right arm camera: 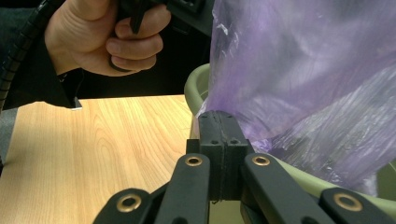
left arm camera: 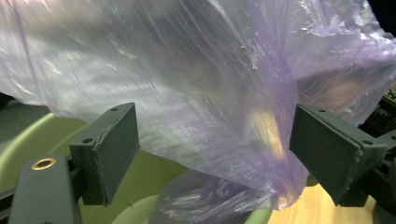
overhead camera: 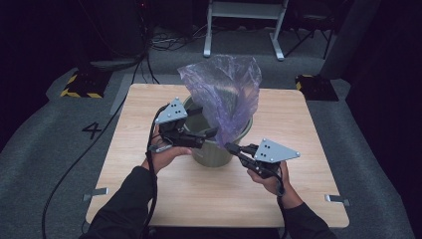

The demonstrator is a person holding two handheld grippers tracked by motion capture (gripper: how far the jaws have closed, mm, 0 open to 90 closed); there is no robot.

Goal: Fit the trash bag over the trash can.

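An olive-green bin (overhead camera: 214, 157) stands in the middle of the wooden table (overhead camera: 298, 189). A translucent purple plastic bag (overhead camera: 224, 89) billows up out of it, its lower part inside the rim. My left gripper (overhead camera: 204, 122) is over the bin's near-left rim, open. In the left gripper view its pads (left arm camera: 112, 149) stand wide apart with the bag (left arm camera: 187, 93) film hanging between and beyond them, above the bin (left arm camera: 154, 182). My right gripper (overhead camera: 230, 147) is at the bin's near-right rim, shut (right arm camera: 222, 123) on the bag's (right arm camera: 303, 70) edge just above the rim (right arm camera: 196, 84).
The hand (right arm camera: 93, 42) holding the left gripper shows across the bin in the right gripper view. A cable (overhead camera: 74, 164) trails off the table's left side to the floor. Yellow-black striped blocks (overhead camera: 82, 84) and a white frame (overhead camera: 244, 15) stand on the carpet behind the table.
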